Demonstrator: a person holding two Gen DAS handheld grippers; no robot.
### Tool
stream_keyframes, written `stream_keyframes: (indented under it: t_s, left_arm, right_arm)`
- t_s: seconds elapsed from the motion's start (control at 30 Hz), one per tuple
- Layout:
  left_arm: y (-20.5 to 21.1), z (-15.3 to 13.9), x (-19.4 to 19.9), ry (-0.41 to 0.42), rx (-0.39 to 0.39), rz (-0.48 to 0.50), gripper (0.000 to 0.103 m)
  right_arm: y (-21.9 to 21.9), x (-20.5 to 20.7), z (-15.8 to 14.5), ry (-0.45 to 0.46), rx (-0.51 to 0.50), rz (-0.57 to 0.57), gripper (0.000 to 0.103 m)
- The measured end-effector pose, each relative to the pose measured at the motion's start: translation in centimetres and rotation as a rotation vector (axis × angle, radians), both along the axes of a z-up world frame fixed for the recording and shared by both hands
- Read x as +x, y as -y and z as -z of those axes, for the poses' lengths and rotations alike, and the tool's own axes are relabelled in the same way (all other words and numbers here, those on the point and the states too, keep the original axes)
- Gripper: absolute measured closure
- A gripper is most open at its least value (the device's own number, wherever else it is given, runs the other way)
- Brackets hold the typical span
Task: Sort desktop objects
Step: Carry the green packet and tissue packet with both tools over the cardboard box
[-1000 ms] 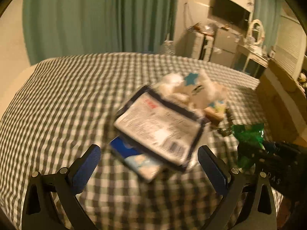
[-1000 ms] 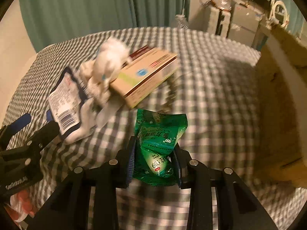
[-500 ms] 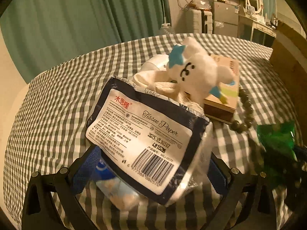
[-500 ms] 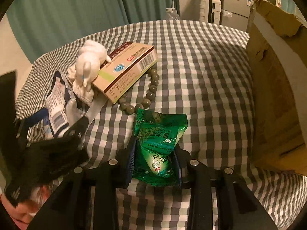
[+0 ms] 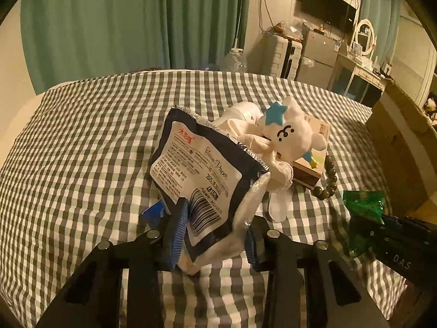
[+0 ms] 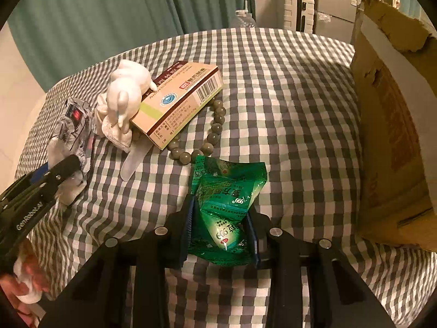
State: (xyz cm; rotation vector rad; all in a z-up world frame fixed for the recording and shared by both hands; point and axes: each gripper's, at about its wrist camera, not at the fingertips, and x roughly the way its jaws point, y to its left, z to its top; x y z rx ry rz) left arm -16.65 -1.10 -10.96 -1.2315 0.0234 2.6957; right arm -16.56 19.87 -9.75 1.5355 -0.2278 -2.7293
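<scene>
My left gripper point(image 5: 215, 229) is shut on a tissue paper pack point(image 5: 202, 175), dark blue with a white label and barcode, tilted up off the checked cloth. A blue packet point(image 5: 153, 213) lies partly hidden under it. My right gripper point(image 6: 221, 232) is shut on a green medicine sachet point(image 6: 226, 199), also in the left wrist view point(image 5: 363, 207). A white plush toy point(image 5: 292, 134) leans on a beige medicine box point(image 6: 180, 104). A green bead bracelet point(image 6: 210, 136) lies by the box.
A tall cardboard box point(image 6: 396, 125) stands at the right edge of the checked tablecloth point(image 6: 286, 109). Green curtains point(image 5: 123, 22) hang behind. Furniture and a TV point(image 5: 327, 8) fill the far right of the room. The left gripper also shows in the right wrist view point(image 6: 35, 199).
My left gripper has moved in around the tissue pack and closed on it, tilting it up. My right gripper still holds the green sachet.
</scene>
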Motion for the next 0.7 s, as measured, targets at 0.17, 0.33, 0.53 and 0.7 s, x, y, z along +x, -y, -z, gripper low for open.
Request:
stream_keyframes:
  t_s: [0.17,0.33,0.53,0.7]
  left_arm:
    - [1.8,-2.0,1.0,-0.017,0.031,-0.021,0.074]
    - [5.2,-4.8,3.4,-0.071,0.052,-0.031,0.074]
    - [6.8,-7.7,5.3,-0.109,0.072,-0.041,0.074]
    - [6.0,-9.4,6.5,-0.127,0.066,-0.026,0.074]
  right_arm:
    - [0.4,1.0,-1.0,-0.015,-0.005,-0.005,0.069]
    - [0.5,2.4,-2.1,-0.038,0.002,0.0,0.069]
    - [0.4,3.8,-4.1,-0.08,-0.005,0.002,0.069]
    - [0.4,5.3,-6.8,-0.127,-0.024,-0.005,0.069]
